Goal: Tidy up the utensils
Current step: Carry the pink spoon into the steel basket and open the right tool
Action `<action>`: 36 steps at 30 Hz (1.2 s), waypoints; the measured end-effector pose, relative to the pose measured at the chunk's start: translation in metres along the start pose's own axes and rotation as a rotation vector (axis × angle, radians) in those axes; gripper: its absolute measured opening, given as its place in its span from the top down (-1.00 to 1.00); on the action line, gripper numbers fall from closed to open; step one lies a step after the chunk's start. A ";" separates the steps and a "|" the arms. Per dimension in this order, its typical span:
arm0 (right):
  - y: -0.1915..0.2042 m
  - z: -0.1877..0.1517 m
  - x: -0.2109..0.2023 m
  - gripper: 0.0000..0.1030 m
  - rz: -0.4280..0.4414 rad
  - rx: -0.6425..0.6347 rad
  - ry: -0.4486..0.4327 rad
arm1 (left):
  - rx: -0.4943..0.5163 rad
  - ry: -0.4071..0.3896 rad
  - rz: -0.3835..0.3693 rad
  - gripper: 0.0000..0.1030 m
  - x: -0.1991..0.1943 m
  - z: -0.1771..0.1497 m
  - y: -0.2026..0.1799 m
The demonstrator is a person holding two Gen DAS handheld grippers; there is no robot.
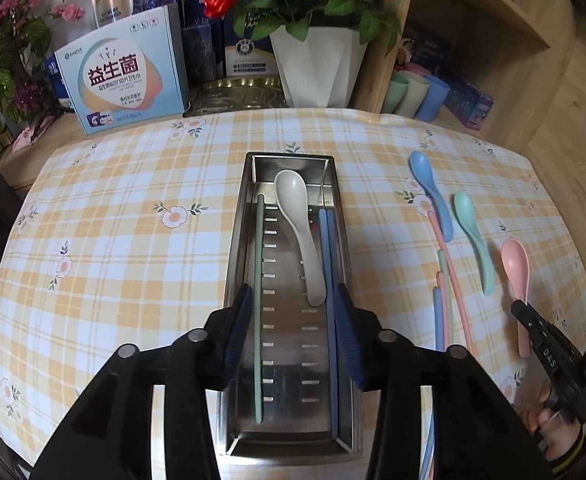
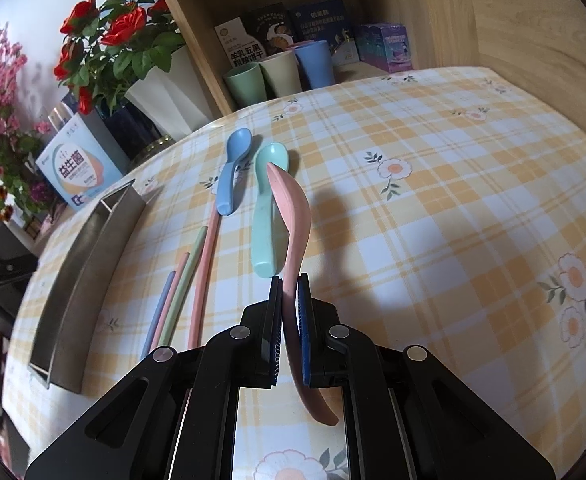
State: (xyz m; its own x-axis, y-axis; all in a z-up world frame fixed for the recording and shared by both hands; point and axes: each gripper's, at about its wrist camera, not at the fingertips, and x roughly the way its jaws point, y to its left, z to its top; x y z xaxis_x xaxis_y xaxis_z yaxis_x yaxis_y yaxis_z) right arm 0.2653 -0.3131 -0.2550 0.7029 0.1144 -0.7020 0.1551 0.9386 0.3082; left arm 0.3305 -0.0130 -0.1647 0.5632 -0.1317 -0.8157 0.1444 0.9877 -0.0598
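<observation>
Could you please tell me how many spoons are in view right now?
4: beige spoon inside the steel tray; blue spoon and green spoon on the tablecloth; pink spoon in the right claw.

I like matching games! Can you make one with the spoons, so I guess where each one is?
Things:
1. beige spoon
2. pink spoon
3. blue spoon
4. mint spoon

Places:
A. pinched in the right hand-held gripper
B. on the cloth, its handle lying over a pink chopstick
C. inside the steel tray
D. on the cloth, between the blue and pink spoons

Pairs: 1-C, 2-A, 3-B, 4-D
</observation>
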 end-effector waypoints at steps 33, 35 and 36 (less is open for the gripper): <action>0.187 0.017 0.007 0.86 0.200 -0.081 0.275 | -0.099 -0.271 0.060 -0.89 -0.086 -0.035 0.115; 0.200 0.013 0.015 0.86 0.193 -0.089 0.310 | -0.104 -0.276 0.059 -0.89 -0.087 -0.036 0.118; 0.206 0.010 0.018 0.86 0.186 -0.092 0.327 | -0.109 -0.276 0.056 -0.89 -0.088 -0.037 0.119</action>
State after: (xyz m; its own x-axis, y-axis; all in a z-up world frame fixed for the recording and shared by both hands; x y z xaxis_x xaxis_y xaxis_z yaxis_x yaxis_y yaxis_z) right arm 0.3170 -0.1209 -0.1981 0.4525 0.3696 -0.8116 -0.0275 0.9154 0.4015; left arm 0.2683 0.1195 -0.1215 0.7701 -0.0798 -0.6329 0.0267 0.9953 -0.0929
